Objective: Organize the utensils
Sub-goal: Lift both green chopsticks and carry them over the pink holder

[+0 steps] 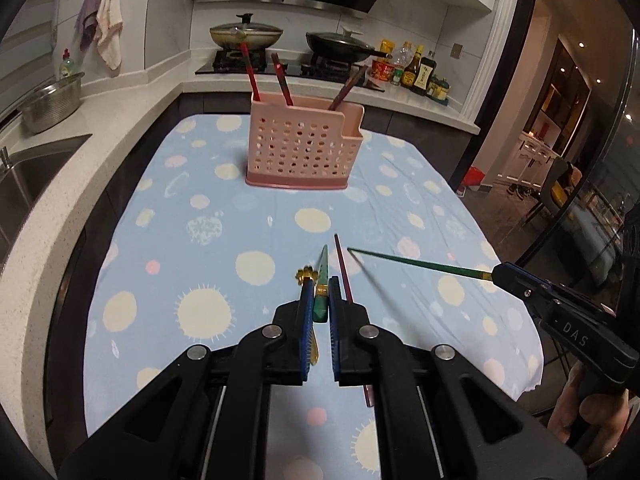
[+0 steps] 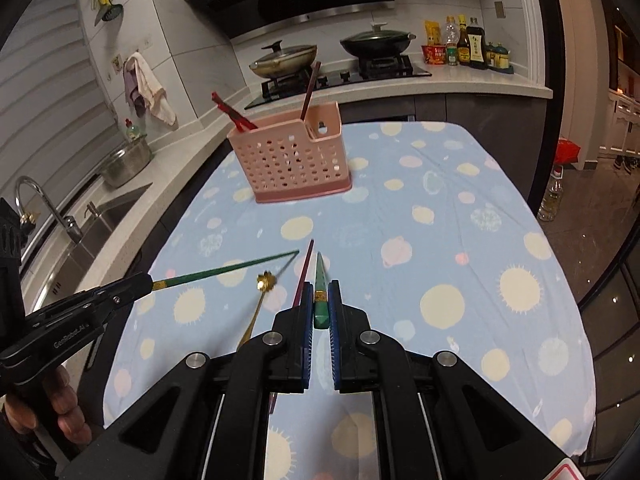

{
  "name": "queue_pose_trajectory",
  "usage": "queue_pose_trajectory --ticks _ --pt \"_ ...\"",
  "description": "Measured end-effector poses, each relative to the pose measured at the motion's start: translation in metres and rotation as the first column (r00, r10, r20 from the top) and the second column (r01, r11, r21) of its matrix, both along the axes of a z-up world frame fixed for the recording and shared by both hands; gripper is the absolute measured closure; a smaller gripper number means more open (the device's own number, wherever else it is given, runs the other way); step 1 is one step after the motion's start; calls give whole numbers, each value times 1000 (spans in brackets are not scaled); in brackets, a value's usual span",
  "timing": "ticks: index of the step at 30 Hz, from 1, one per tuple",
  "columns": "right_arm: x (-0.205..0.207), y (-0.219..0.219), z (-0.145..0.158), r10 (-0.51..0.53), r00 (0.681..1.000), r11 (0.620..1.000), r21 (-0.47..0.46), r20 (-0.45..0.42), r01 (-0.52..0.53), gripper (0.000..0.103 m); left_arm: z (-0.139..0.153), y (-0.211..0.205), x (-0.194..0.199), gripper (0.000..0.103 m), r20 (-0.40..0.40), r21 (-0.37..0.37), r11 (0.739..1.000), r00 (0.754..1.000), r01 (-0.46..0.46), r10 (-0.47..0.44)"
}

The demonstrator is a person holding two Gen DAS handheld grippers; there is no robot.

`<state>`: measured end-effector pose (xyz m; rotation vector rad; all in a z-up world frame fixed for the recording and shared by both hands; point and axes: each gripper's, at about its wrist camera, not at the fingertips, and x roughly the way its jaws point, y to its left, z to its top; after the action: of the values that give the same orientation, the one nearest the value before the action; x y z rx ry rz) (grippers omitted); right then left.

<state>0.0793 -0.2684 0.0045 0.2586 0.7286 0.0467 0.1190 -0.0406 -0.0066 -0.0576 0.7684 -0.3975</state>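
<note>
Each claw is clenched on one green chopstick. In the left wrist view, the left claw [image 1: 320, 300] grips the thick end of a green chopstick [image 1: 322, 280] low in the centre of the frame, tip pointing up-frame toward the pink utensil holder [image 1: 304, 148]. At the right edge, the right claw [image 1: 505, 276] holds the second green chopstick [image 1: 416, 265], which slants left across the frame above the desk [image 1: 200, 280].

A dark red chopstick [image 1: 344, 272] lies on the cloth just right of the left claw, and a gold flower-headed spoon [image 1: 306, 276] lies just left of it. The holder stands upper centre on the desk, well apart from both claws, with red chopsticks [image 1: 250, 72] already leaning in it.

The step in hand seems to be carrying the green pair to the holder. The next move calls for lifting each stick, tipping it upright and lowering it into a compartment, then returning for the red chopstick and spoon.
</note>
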Motion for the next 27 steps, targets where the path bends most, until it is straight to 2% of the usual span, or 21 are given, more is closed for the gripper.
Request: queue_pose_trajectory --ticks 5,15,27 --pt "18 -8 24 -10 998 1000 27 54 8 96 25 -3 18 96 63 -3 1000 998 -6 6" --pt "60 -10 70 5 986 1000 14 169 -8 96 73 -10 60 96 187 -14 999 982 -33 35" --pt "130 -8 128 19 950 998 50 311 -37 96 152 -22 116 96 360 -61 997 931 -37 57"
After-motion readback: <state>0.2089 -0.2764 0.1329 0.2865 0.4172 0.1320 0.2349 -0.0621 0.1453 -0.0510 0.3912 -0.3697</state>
